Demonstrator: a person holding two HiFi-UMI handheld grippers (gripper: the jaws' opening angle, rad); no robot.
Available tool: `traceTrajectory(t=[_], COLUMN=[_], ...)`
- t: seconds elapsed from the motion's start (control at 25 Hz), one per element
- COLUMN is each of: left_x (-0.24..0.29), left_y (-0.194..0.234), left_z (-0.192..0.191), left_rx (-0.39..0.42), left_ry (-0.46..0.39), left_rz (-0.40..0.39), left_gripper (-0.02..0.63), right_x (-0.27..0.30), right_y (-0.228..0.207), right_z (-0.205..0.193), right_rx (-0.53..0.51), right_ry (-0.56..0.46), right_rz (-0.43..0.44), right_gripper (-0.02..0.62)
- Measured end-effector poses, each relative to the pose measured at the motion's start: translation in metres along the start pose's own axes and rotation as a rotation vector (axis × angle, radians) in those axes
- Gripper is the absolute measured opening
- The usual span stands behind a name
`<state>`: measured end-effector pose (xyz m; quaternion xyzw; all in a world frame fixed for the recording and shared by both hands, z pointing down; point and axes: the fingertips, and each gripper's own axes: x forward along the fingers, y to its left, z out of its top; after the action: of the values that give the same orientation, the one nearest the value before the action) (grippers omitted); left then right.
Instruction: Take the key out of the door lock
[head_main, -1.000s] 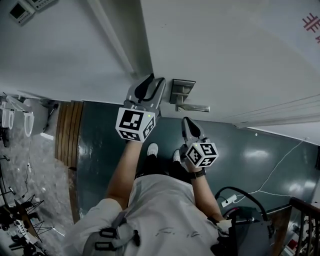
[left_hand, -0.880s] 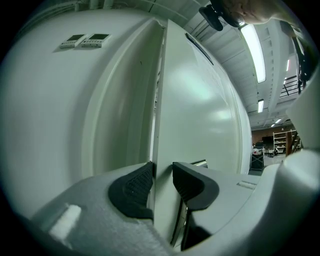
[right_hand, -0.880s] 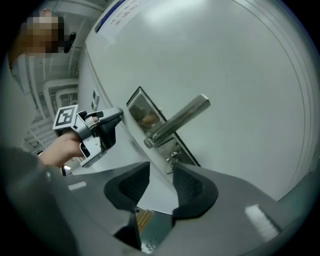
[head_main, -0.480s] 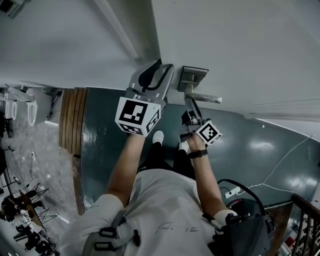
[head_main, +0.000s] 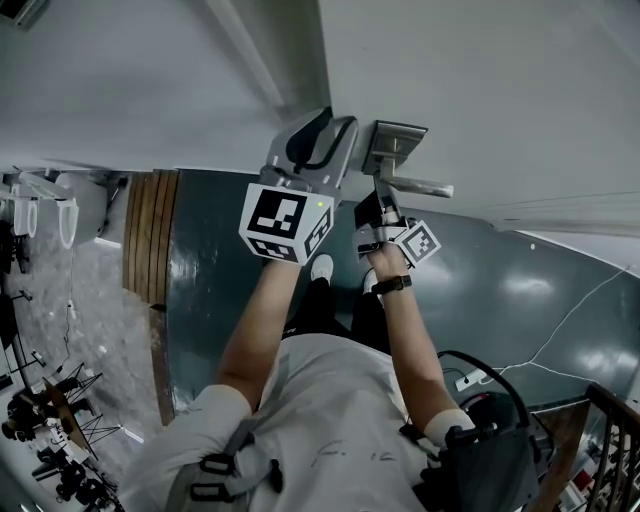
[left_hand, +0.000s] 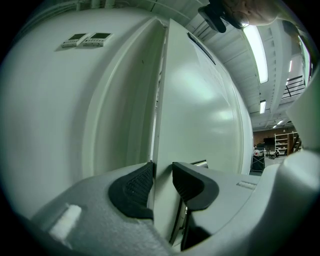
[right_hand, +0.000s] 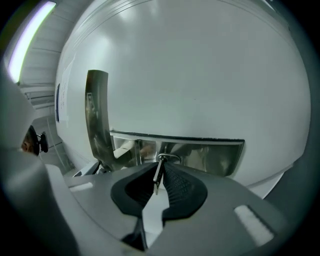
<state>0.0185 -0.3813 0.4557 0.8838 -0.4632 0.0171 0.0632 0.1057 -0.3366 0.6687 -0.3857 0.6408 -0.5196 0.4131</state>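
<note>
The white door (head_main: 480, 90) carries a steel lock plate (head_main: 398, 135) with a lever handle (head_main: 420, 186). My right gripper (head_main: 383, 205) reaches up to the plate just under the handle. In the right gripper view the thin metal key (right_hand: 157, 179) sticks out of the lock plate (right_hand: 200, 155), edge-on between the pads. The right gripper (right_hand: 159, 175) has just been closing and its tips pinch the key. The handle (right_hand: 96, 115) curves up at the left. My left gripper (head_main: 322, 135) clamps the door's edge (left_hand: 162, 125) between both pads, left gripper (left_hand: 162, 182) level.
The door frame and wall (head_main: 150, 90) lie left of the door, with two switch panels (left_hand: 87, 39) high up. A wooden threshold strip (head_main: 145, 240) borders the dark green floor (head_main: 520, 300). A cable and power strip (head_main: 470, 378) and a dark bag (head_main: 490, 470) are at the lower right.
The right gripper has moved from below the handle up to the lock plate and rolled over, its marker cube now turned sideways. The left gripper has stayed on the door's edge.
</note>
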Motion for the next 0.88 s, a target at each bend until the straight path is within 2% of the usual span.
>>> traceTrajectory(t=[0.2, 0.32, 0.48, 0.6, 0.88], left_x=[0.001, 0.001, 0.001, 0.001, -0.023], left_y=[0.0, 0.0, 0.0, 0.002, -0.004], left_z=[0.0, -0.001, -0.003, -0.003, -0.011], left_rx=[0.032, 0.034, 0.02, 0.018, 0.057], left_ry=[0.006, 0.002, 0.006, -0.007, 0.008], left_rz=[0.005, 0.001, -0.03, -0.039, -0.05], left_gripper=[0.13, 0.13, 0.129, 0.123, 0.103], right_x=[-0.001, -0.009, -0.051, -0.085, -0.141], right_y=[0.002, 0.002, 0.009, 0.026, 0.104], right_z=[0.0, -0.005, -0.018, -0.024, -0.01], right_rx=[0.11, 0.137, 0.147, 0.031, -0.444], right_ry=[-0.071, -0.079, -0.075, -0.046, -0.009], right_rz=[0.017, -0.008, -0.05, -0.082, -0.133], right_gripper=[0.031, 0.029, 0.028, 0.028, 0.028])
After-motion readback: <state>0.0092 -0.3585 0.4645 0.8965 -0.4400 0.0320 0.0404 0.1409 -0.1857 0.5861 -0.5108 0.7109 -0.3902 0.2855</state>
